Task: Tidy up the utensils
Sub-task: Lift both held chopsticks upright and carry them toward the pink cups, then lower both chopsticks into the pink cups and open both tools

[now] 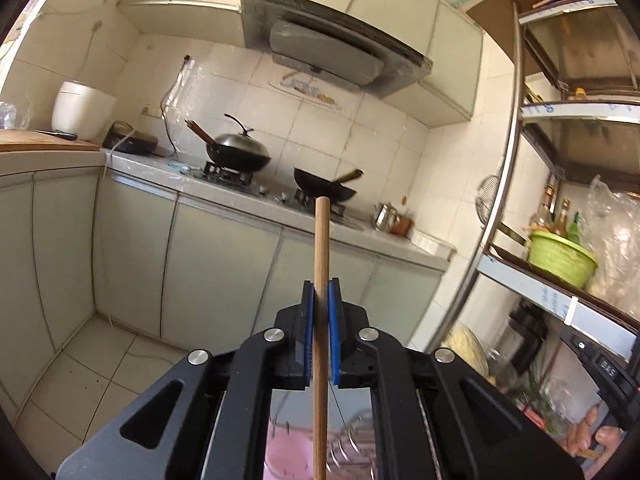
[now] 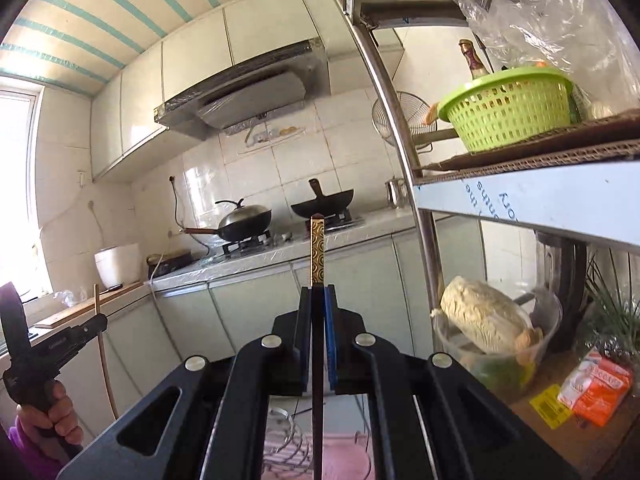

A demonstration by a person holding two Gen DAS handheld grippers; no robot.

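Observation:
My left gripper (image 1: 320,292) is shut on a plain wooden chopstick (image 1: 322,248) that stands upright between its blue pads, its top end level with the stove counter behind. My right gripper (image 2: 319,294) is shut on a dark chopstick (image 2: 318,254) with a gold patterned top, also upright. In the right wrist view the left gripper (image 2: 96,322) shows at the far left, held by a hand (image 2: 52,412), with the wooden chopstick (image 2: 102,344) running through it. Below both grippers I glimpse a wire rack (image 2: 288,440) and something pink, blurred.
A counter (image 1: 248,196) with a gas stove carries a lidded wok (image 1: 238,152) and an open wok (image 1: 324,188). A white rice cooker (image 1: 82,110) stands at the left. A metal shelf rack (image 2: 400,128) at the right holds a green basket (image 2: 508,108), a bowl of food and bottles.

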